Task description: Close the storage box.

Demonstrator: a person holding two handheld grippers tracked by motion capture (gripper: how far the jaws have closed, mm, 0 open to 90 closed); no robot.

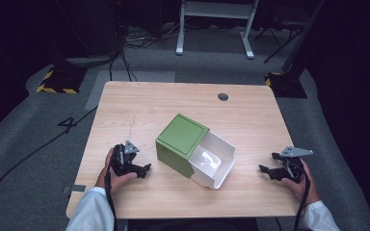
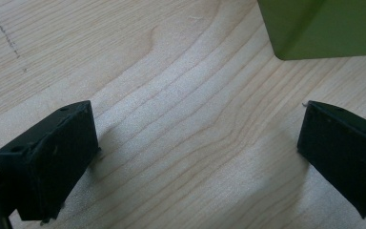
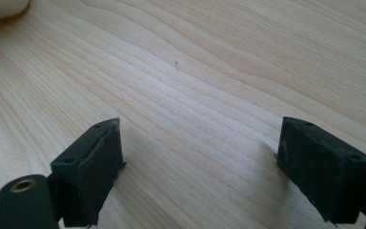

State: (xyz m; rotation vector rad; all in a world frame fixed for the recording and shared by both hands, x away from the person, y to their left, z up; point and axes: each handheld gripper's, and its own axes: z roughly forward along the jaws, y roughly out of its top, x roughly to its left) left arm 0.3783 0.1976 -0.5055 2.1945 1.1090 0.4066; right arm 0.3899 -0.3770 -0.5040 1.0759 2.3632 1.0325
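Left gripper [image 1: 142, 169]: mine, jaws spread wide, empty, low over the table [image 1: 125, 103].
Right gripper [image 1: 268, 171]: mine too, also spread, holding nothing.
Box [image 1: 180, 142]: smooth green cube just ahead of my left jaws; glossy white drawer [image 1: 217, 161] pulled out toward my right.
Risk: a careless push could skid the box along the slick woodgrain.

table [image 1: 139, 106]: pale wood, wavy grain, dark round grommet [image 1: 223, 96] near far edge | box [image 1: 180, 137]: olive green | drawer [image 1: 216, 159]: glossy white | left gripper [image 1: 142, 170], right gripper [image 1: 266, 171]: black, grey plates | sleeves [image 1: 92, 211]: white | floor [image 1: 29, 125]: grey carpet, yellow-black hazard stripes [image 1: 57, 89] off far-left corner
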